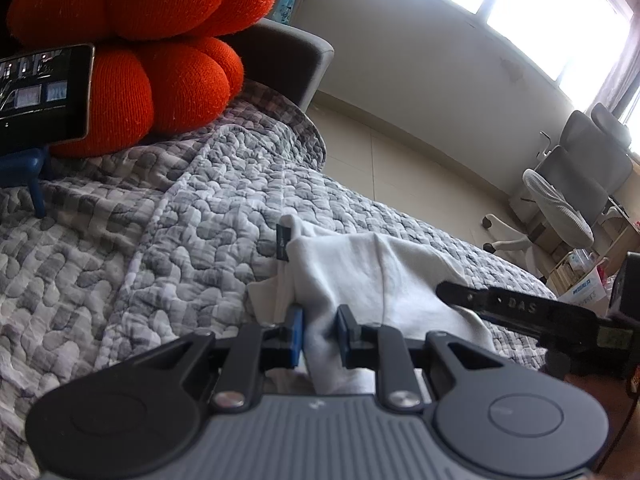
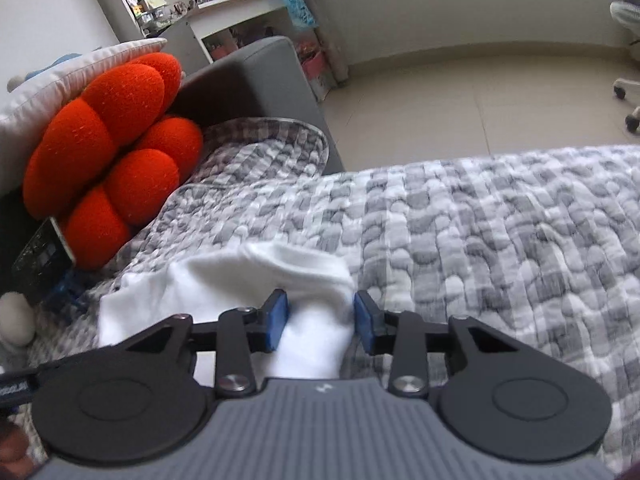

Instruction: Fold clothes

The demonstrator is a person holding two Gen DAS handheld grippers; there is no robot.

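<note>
A white garment [image 1: 360, 264] with a small black label [image 1: 283, 242] lies bunched on the grey quilted bed cover [image 1: 140, 248]. My left gripper [image 1: 320, 332] is shut on a fold of it, cloth pinched between the blue pads [image 1: 296, 334]. The right gripper's finger [image 1: 500, 304] shows at the right, over the cloth. In the right wrist view the same white garment [image 2: 240, 280] lies on the quilt [image 2: 500, 240], and my right gripper [image 2: 320, 320] has its blue pads [image 2: 276, 320] pressed against both sides of a thick bunch of it.
An orange knotted cushion [image 1: 140, 48] and a phone on a blue stand [image 1: 40, 92] sit at the head of the bed, against a grey headboard [image 2: 248, 76]. A grey office chair [image 1: 572, 184] stands on the beige floor [image 2: 460, 96] beyond the bed edge. White shelves [image 2: 224, 12] stand behind.
</note>
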